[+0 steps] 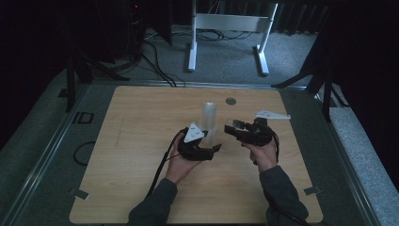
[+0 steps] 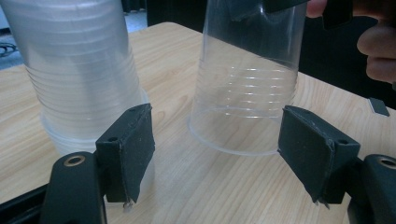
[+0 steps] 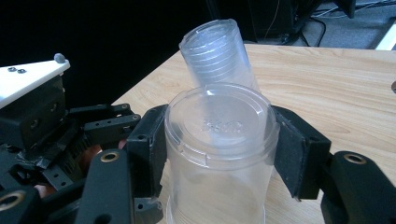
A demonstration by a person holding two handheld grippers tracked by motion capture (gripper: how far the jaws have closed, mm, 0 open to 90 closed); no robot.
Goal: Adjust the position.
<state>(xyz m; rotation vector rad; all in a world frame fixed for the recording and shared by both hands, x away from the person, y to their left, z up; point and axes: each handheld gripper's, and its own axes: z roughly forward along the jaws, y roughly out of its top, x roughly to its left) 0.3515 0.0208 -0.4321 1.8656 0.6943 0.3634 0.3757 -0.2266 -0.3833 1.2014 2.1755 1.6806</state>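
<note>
Dark curtains and a grey carpeted floor surround the wooden surface [image 1: 141, 141], and a white frame [image 1: 228, 28] stands on the floor behind it. Near the middle of the surface stands a stack of clear plastic cups [image 1: 209, 115], upside down and leaning a little. Just beside it, a single clear plastic cup [image 3: 217, 154] stands upside down with its rim on the wood, as the left gripper view shows. The right claw [image 3: 217, 149] holds this single cup: its two black pads press on the cup's sides just below the closed bottom, which faces up. In the high view the right claw [image 1: 230, 128] reaches in from the right side toward the cups. The left claw [image 2: 217, 158] is open; its jaws stand apart close to the surface, and the single cup [image 2: 245, 88] is seen between them but farther off, so the pads do not touch it. The left pad is close in front of the foot of the stack [image 2: 79, 70]; I cannot tell if they touch. A small round metal disc [image 1: 230, 100] lies on the surface behind the cups.
</note>
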